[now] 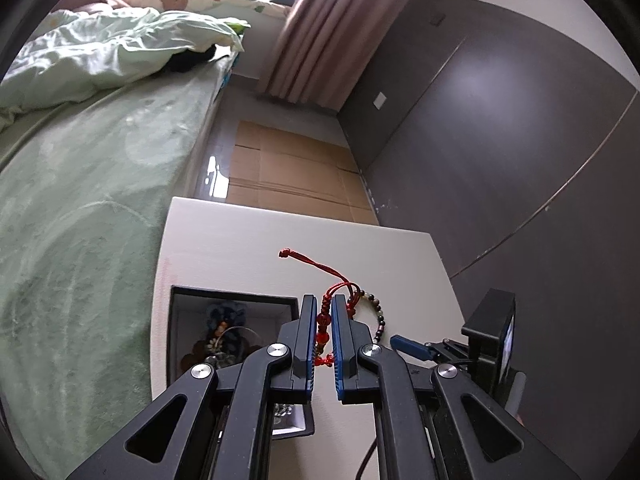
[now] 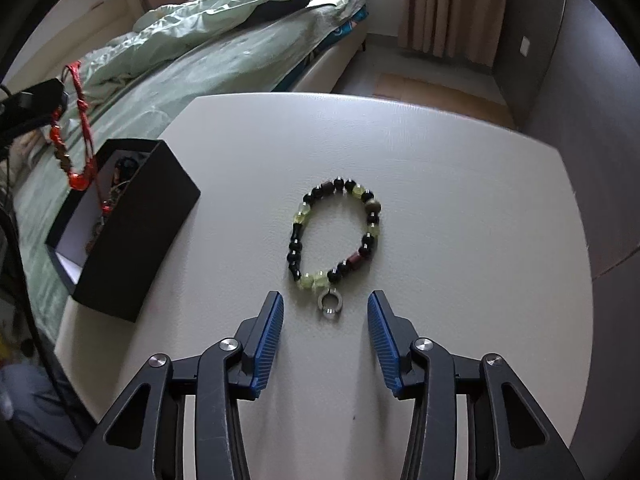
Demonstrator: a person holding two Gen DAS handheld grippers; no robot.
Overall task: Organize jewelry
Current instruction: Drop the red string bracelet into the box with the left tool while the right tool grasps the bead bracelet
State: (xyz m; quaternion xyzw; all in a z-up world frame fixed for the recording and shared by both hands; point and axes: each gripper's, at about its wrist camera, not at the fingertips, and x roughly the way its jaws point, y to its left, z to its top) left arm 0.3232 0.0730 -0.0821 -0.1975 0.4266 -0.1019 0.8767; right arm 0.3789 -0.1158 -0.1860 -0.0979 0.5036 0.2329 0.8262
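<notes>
My left gripper (image 1: 324, 304) is shut on a red cord bracelet (image 1: 325, 322) and holds it in the air above the black jewelry box (image 1: 236, 298); in the right wrist view the bracelet (image 2: 78, 120) dangles over the box (image 2: 132, 248). The box holds several pieces of jewelry. A black and green beaded bracelet (image 2: 334, 232) with a metal ring lies flat on the white table (image 2: 460, 200). My right gripper (image 2: 325, 304) is open and empty, just short of the beaded bracelet's near end.
A bed with green bedding (image 2: 200, 52) runs along the table's left side. A dark wall (image 1: 500, 140) is to the right. Cardboard (image 1: 288, 176) lies on the floor beyond the table. The right gripper (image 1: 412, 348) shows at the left wrist view's lower right.
</notes>
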